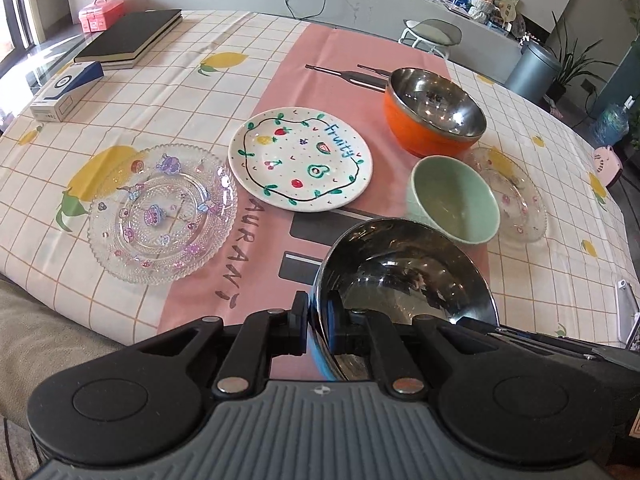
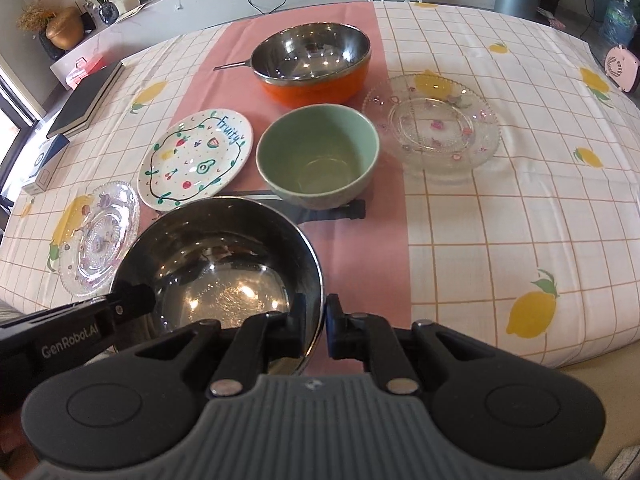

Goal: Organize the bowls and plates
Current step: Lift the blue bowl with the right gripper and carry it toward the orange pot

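Left claw (image 1: 318, 330), right claw (image 2: 316, 330) pinch round, shiny steel bowl (image 2: 224, 264) rim.

So there's a steel bowl (image 1: 404, 276) with a blue outside sitting tilted nearest the camera, rim pinched on both sides. Behind it a mint green bowl (image 2: 318, 154) is sitting upright on the pink runner, and an orange bowl (image 2: 314, 62) with a steel lining is standing just beyond that. A white "Fruity" plate (image 1: 300, 159) is lying flat left of the green one, and 2 clear glass plates are lying flat, 1 far left (image 1: 162, 212), 1 far right (image 2: 432, 124).
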`<move>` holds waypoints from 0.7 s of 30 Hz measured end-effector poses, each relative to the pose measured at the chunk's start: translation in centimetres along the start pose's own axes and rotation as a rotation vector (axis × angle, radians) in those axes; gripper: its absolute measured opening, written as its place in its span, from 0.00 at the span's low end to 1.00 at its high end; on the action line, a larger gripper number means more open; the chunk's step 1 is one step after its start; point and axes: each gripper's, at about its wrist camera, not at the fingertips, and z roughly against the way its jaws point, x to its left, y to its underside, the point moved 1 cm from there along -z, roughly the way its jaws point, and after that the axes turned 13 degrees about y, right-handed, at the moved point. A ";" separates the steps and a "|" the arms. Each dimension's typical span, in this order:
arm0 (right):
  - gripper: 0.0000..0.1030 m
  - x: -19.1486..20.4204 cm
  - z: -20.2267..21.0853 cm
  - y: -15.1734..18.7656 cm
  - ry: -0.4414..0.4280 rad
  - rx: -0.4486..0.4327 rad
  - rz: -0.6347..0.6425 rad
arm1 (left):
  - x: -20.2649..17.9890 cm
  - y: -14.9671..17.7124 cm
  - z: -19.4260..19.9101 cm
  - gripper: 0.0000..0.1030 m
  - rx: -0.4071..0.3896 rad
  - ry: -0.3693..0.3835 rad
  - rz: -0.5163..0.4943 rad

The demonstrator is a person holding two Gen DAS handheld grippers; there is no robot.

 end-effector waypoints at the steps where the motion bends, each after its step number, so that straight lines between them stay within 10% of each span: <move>1: 0.10 0.4 -0.2 -0.1 0.000 0.000 0.002 | 0.2 -0.1 -0.1 0.08 -0.003 -0.002 0.005; 21: 0.09 5.6 -1.6 -2.0 0.020 -0.079 0.071 | 4.0 -1.0 -1.3 0.13 -0.039 -0.072 0.064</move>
